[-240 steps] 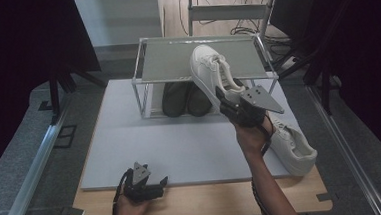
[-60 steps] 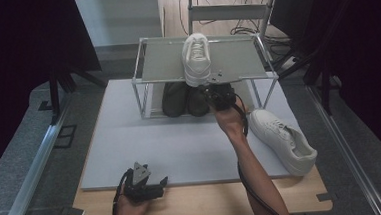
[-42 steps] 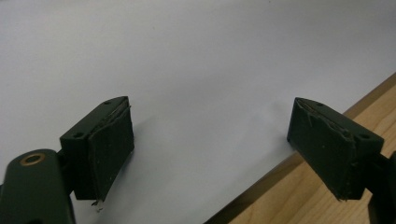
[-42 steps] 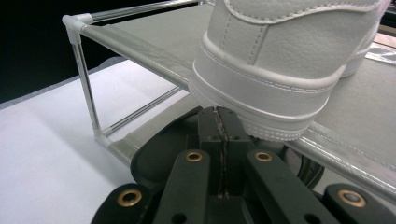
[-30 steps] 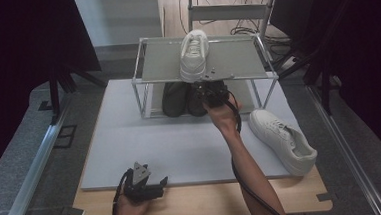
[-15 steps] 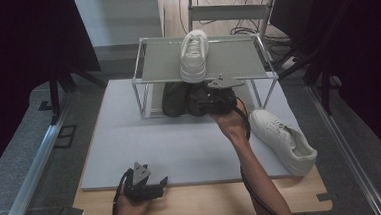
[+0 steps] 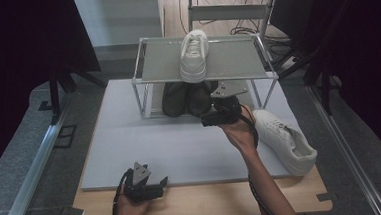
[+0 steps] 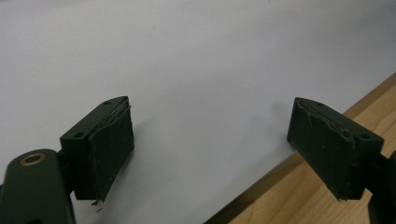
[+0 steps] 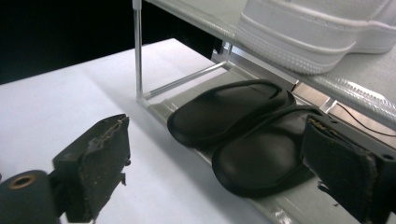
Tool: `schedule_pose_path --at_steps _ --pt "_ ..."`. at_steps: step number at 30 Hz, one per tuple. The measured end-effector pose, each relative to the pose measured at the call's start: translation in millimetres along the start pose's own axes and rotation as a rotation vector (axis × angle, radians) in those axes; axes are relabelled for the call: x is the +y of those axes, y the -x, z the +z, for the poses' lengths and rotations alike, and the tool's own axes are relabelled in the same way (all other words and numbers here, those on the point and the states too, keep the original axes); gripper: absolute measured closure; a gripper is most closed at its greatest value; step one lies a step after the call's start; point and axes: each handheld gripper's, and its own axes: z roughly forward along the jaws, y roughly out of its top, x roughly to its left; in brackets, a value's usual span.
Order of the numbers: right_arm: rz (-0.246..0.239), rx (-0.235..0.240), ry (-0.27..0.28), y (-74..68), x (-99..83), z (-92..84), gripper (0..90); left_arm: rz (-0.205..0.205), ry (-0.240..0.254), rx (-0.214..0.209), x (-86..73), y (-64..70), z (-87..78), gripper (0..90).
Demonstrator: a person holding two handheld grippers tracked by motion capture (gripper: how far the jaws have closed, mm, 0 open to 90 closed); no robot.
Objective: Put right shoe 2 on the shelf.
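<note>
With one white sneaker (image 7: pixel 194 54) parked on the rack (image 7: pixel 235 59), the right gripper (image 7: pixel 210 120), jaws just spread and empty, should be swung to the second sneaker (image 7: pixel 284 139) behind it, heel grabbed squarely.

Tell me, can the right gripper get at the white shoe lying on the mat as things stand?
Probably yes. The right gripper is open and empty, and the white shoe lies just beside that hand on the grey mat, with nothing between them.

2 white sneakers (image 7: pixel 194 55) (image 7: pixel 283 139), 2 black slippers (image 7: pixel 187 98), 1 rack (image 7: pixel 146 72), 2 claws (image 7: pixel 210 120) (image 7: pixel 159 188).
</note>
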Motion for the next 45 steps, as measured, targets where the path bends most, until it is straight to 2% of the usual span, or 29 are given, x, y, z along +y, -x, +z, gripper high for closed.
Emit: schedule_pose_path --at_steps 3,7,10,12,18,24,36,45 --pt "0.038 0.018 0.022 -0.3 -3.5 -4.7 2.6 0.003 -0.001 -0.001 0.1 -0.2 -0.1 14.3" --pt "0.038 0.018 0.022 -1.3 -7.3 -12.8 1.4 0.003 -0.001 -0.001 0.1 -0.2 -0.1 14.3" --pt "0.089 0.052 0.031 -1.2 -10.6 -19.9 1.8 0.002 -0.001 -0.001 0.1 -0.2 0.0 14.3" --pt "0.101 0.069 0.034 -1.5 -12.6 -23.4 1.8 0.001 0.001 -0.001 0.1 0.0 0.1 14.3" --pt "0.037 0.039 0.04 -4.0 -21.0 -36.7 2.4 -0.002 0.002 0.0 0.1 0.2 0.2 14.3" --pt "0.02 0.039 0.044 -3.5 -32.5 -48.6 2.9 -0.002 0.001 0.0 0.2 0.3 0.1 14.3" --pt "0.045 0.045 -0.011 -1.8 -52.5 -69.9 1.8 -0.002 0.001 0.0 0.2 0.2 0.1 14.3" --pt "0.088 0.031 -0.011 -2.8 -70.5 -85.5 0.0 -0.001 0.0 -0.001 0.2 0.2 0.0 14.3"
